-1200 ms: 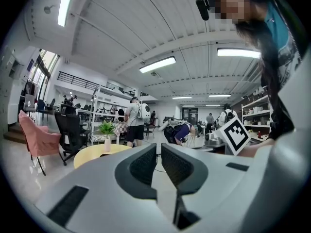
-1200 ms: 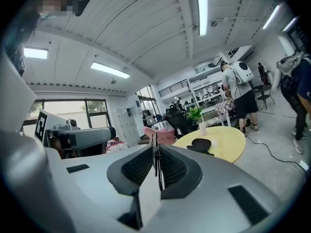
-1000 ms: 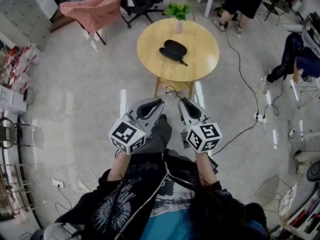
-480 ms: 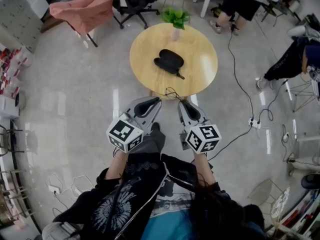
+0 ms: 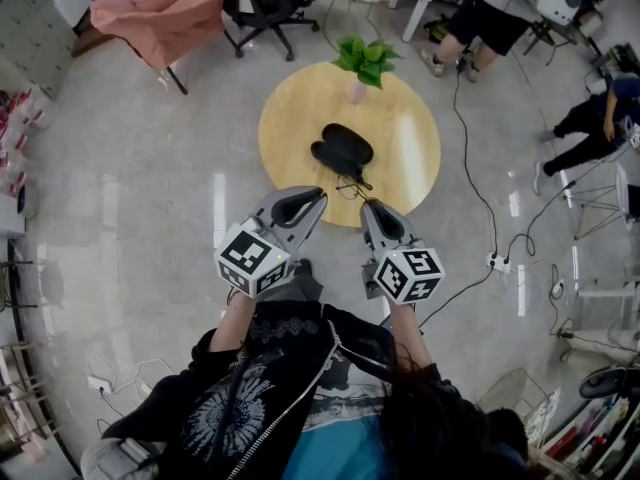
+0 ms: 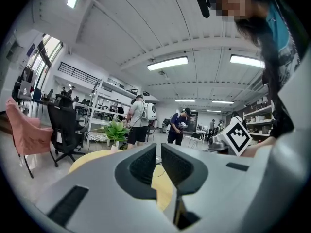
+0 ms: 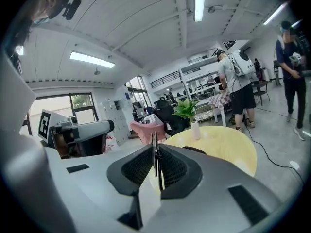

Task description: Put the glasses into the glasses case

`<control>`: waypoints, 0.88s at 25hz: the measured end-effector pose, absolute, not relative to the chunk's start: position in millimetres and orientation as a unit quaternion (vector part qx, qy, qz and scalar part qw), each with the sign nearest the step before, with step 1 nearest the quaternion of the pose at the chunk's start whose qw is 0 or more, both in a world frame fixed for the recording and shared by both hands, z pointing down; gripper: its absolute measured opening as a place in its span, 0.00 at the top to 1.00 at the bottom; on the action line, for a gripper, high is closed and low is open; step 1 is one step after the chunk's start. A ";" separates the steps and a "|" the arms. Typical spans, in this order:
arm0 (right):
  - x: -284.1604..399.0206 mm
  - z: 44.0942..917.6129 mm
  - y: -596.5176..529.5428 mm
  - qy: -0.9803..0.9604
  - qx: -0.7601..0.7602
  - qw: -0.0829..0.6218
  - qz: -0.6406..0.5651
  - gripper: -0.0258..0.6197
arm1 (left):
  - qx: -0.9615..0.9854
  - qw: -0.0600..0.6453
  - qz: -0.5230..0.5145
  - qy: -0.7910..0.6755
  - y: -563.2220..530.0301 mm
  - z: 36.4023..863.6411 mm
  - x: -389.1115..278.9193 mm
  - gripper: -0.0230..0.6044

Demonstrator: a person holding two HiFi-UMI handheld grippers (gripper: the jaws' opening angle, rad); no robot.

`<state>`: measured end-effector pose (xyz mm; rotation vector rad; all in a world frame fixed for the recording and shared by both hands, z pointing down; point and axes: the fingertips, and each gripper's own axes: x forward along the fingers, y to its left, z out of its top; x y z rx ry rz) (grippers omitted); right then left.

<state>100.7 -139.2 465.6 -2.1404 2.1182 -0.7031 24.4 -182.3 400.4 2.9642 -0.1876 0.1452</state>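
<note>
Near the round table [image 5: 300,118], left gripper [image 5: 321,195] barely parted, right gripper [image 5: 365,206] pressed together, both empty; arriving closed could shove the case [image 5: 343,148] away.

The right gripper [image 7: 155,154] had its jaws pressed together, with nothing held. Beyond them stood a round yellow table [image 7: 233,147] bearing a potted plant [image 7: 187,111] and a dark case [image 7: 194,150], mostly hidden behind a jaw. The left gripper [image 7: 104,126] showed at the left, and a person with a backpack [image 7: 235,81] stood behind the table.
</note>
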 end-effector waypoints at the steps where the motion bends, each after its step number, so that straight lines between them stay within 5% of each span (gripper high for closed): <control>1: 103.8 466.5 -144.3 0.683 -0.693 0.021 -0.228 0.87 | 0.993 0.085 0.047 -0.061 -188.4 400.2 27.9 0.91; 22: 148.8 483.9 -186.3 0.675 -0.694 0.017 -0.251 0.87 | 0.992 0.093 0.058 -0.066 -232.9 410.9 64.1 0.91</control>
